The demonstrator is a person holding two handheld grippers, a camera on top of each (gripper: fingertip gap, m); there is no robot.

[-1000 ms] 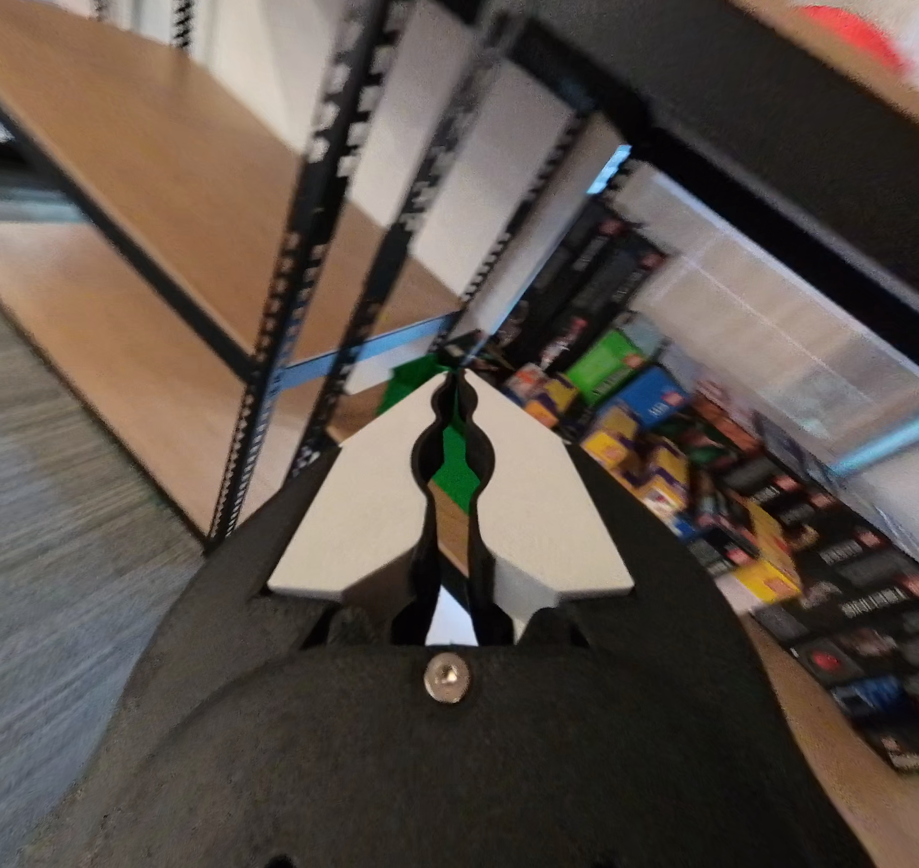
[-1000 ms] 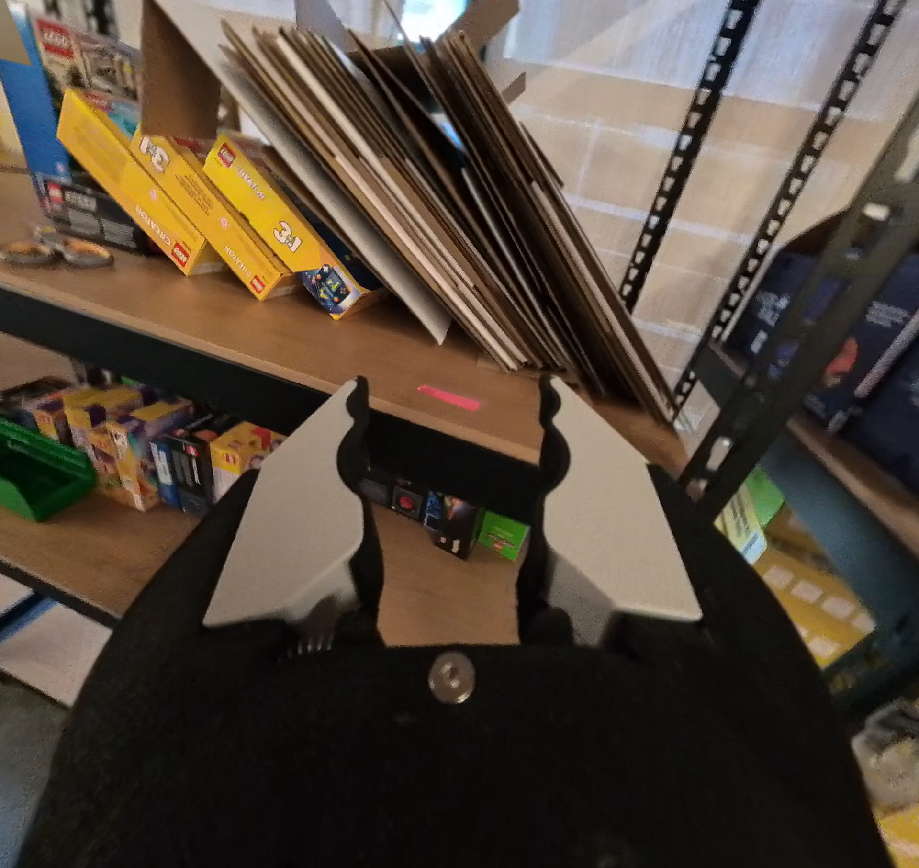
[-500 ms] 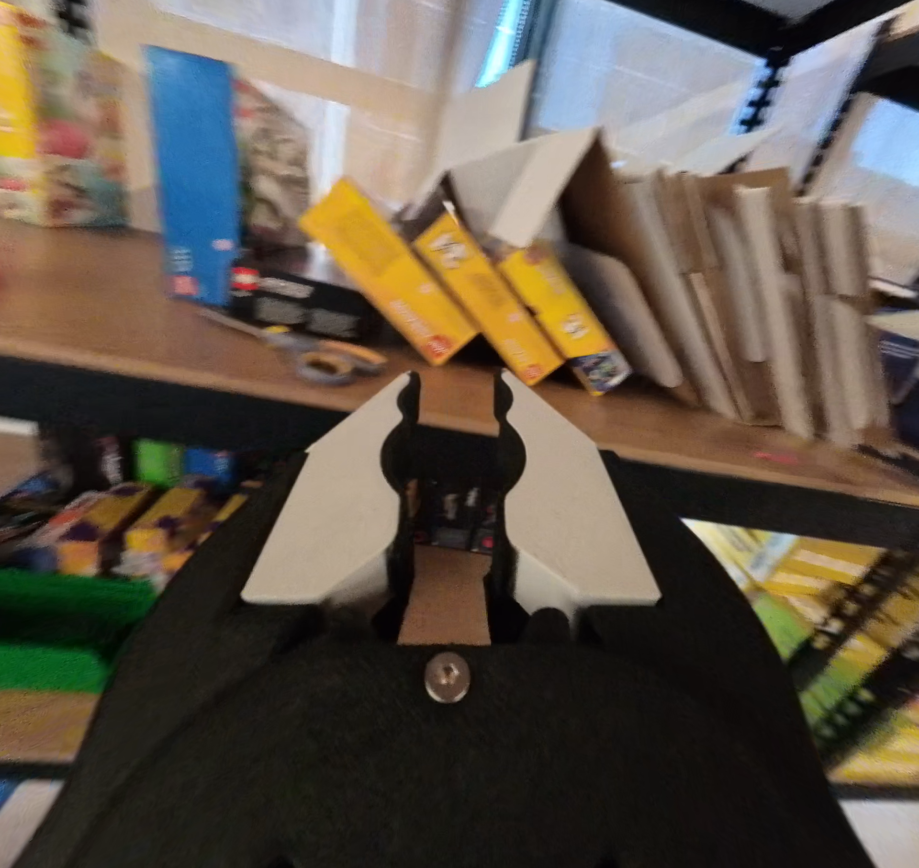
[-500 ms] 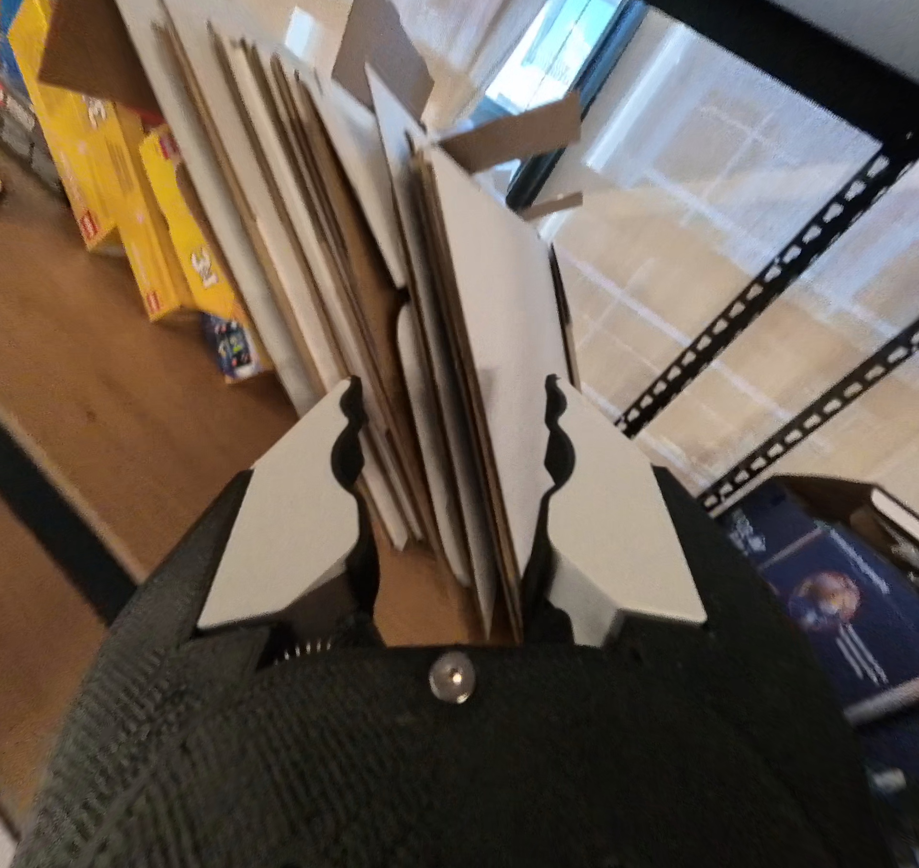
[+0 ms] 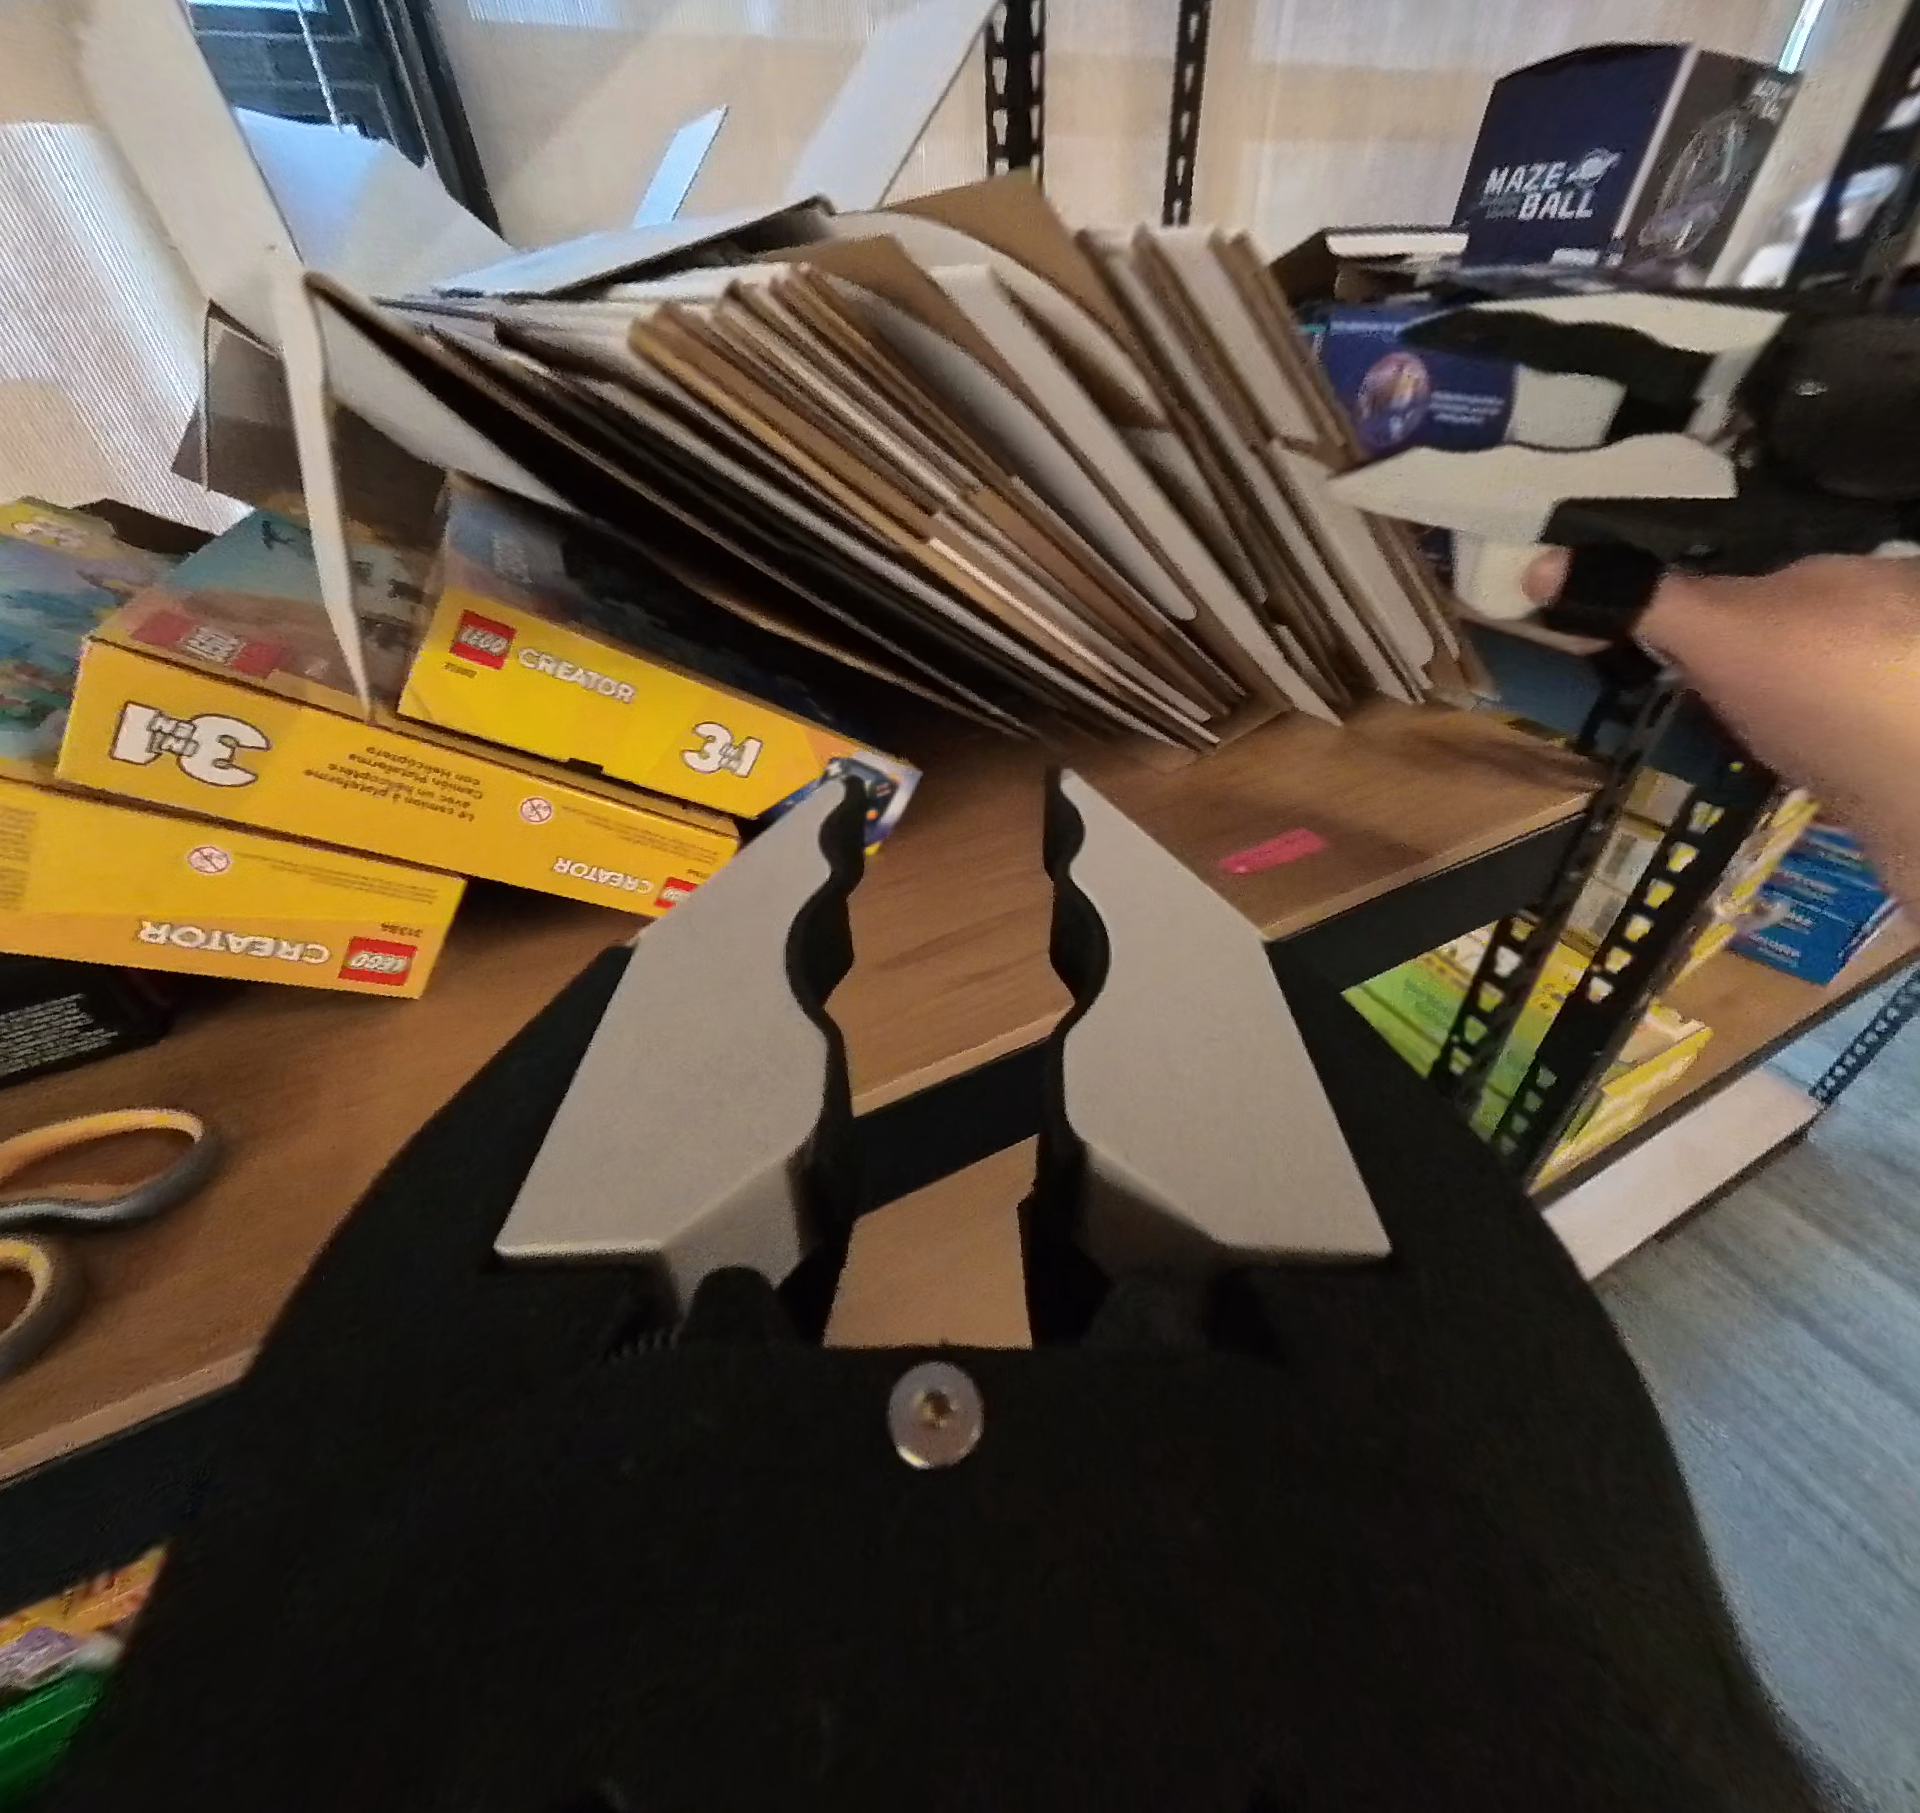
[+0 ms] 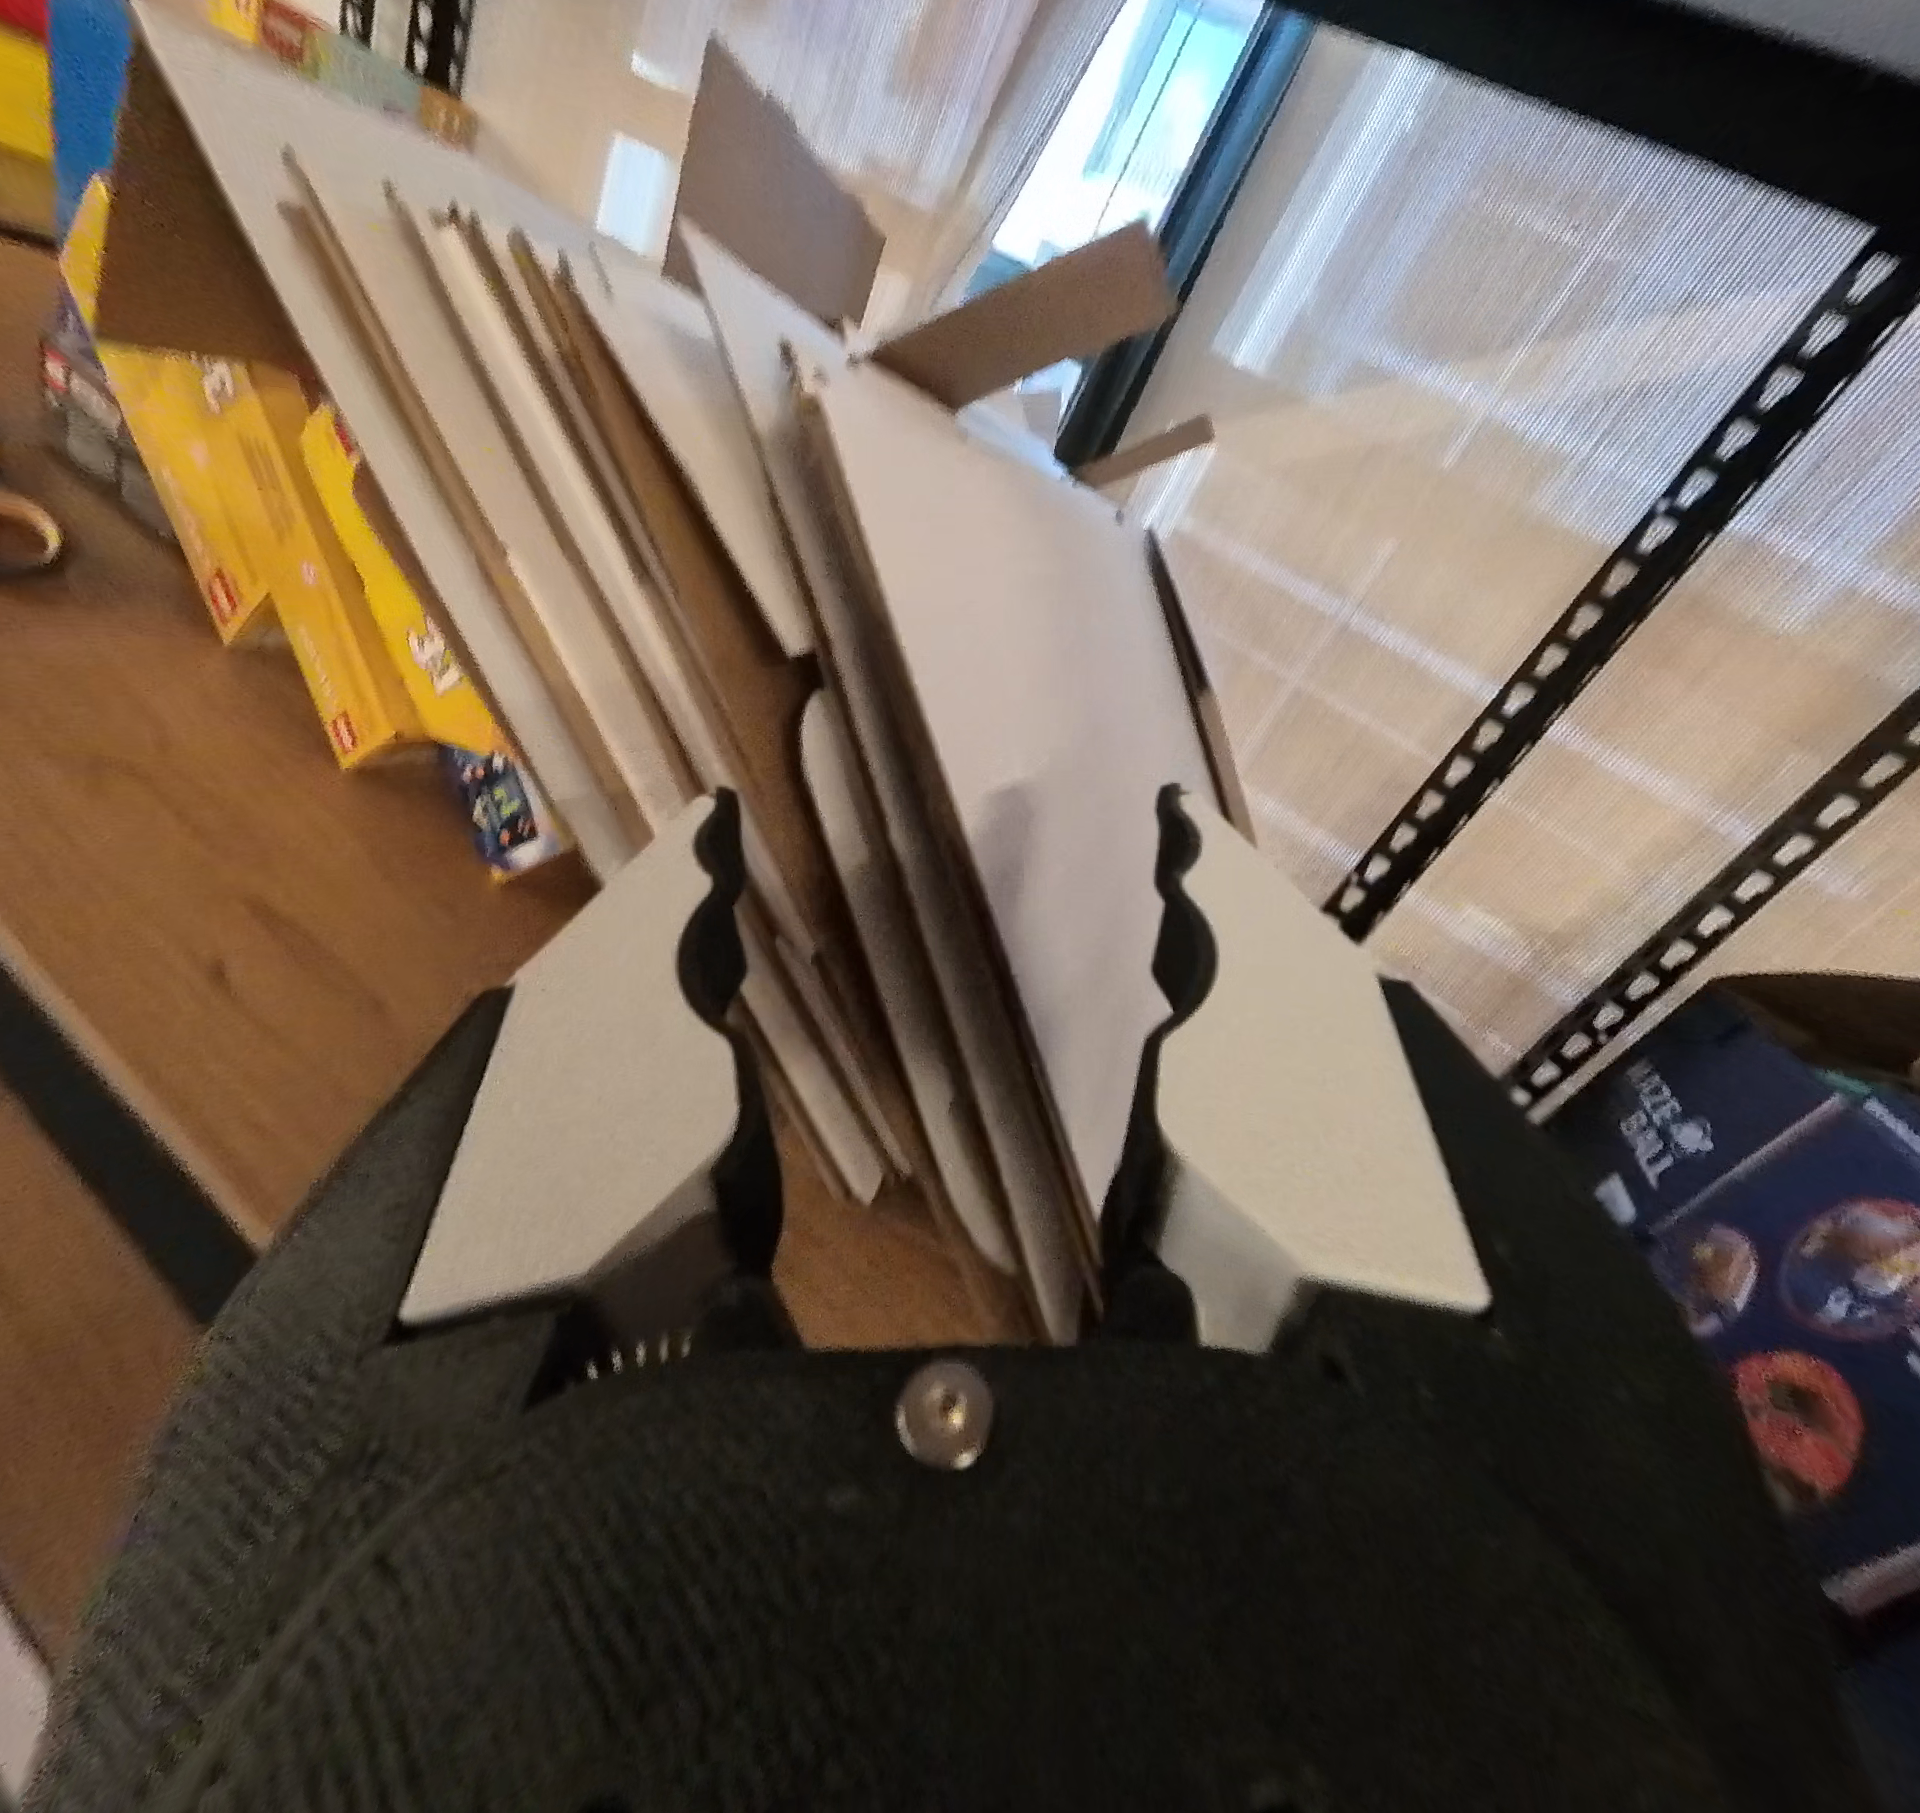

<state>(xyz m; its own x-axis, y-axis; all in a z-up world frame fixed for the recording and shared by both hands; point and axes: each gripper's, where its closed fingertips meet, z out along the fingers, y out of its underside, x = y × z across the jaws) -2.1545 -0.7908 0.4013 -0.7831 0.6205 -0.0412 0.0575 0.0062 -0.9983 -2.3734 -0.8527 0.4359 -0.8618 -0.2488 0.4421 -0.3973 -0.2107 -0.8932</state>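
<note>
White cardboard sheets (image 6: 997, 776) are sitting between my right gripper (image 6: 951, 818)'s widely spread fingers, ungripped, at the leaning stack's right end. My left gripper (image 5: 951, 797) is hovering empty, moderately parted, over the wooden shelf (image 5: 977, 890); beyond it yellow boxes (image 5: 582, 683) are propping up the stack.

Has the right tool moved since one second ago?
Yes. The right tool moved forward and up, from below the shelf edge to the leaning cardboard sheets.
</note>
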